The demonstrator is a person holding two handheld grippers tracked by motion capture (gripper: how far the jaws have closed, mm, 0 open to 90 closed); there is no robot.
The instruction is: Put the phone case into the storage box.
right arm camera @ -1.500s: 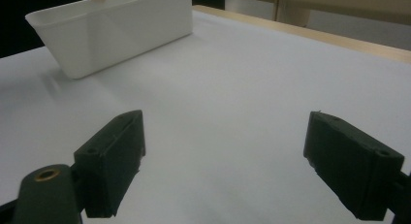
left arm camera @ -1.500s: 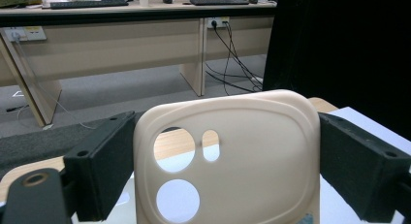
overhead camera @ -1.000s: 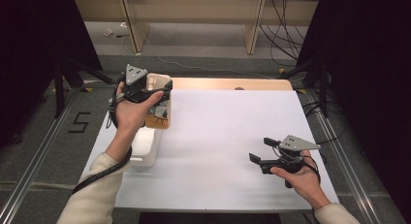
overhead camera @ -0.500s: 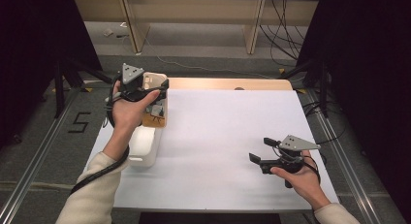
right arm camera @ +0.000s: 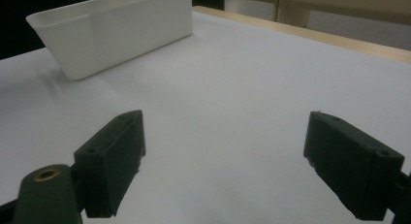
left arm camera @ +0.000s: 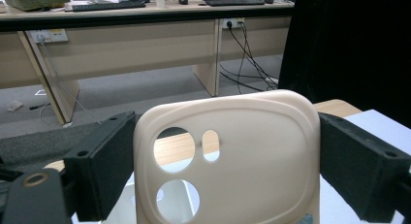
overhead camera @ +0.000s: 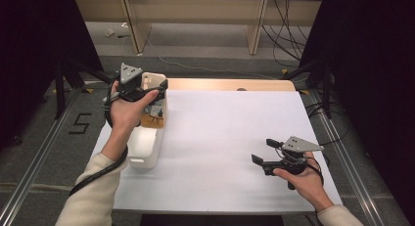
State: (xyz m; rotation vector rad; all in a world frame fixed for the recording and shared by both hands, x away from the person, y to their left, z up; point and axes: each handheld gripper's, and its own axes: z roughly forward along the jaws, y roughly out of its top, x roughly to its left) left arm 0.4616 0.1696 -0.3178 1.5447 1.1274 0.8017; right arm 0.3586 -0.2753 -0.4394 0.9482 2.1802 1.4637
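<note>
Left gripper [overhead camera: 152, 87] lifts phone case [left arm camera: 228, 156] slightly higher above bin [overhead camera: 147, 145]; jaws pinch its edges. I judge carrying underway; next, placement. Right gripper [overhead camera: 262, 152] idle, jaws spread.

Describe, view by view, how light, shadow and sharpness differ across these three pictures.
High view: bright white table, dark surroundings, evenly sharp. Left gripper view: the cream phone case between the jaws is slightly soft, the desks behind clearer. Right gripper view: the near jaws are blurred, and the white bin casts a soft shadow.
</note>
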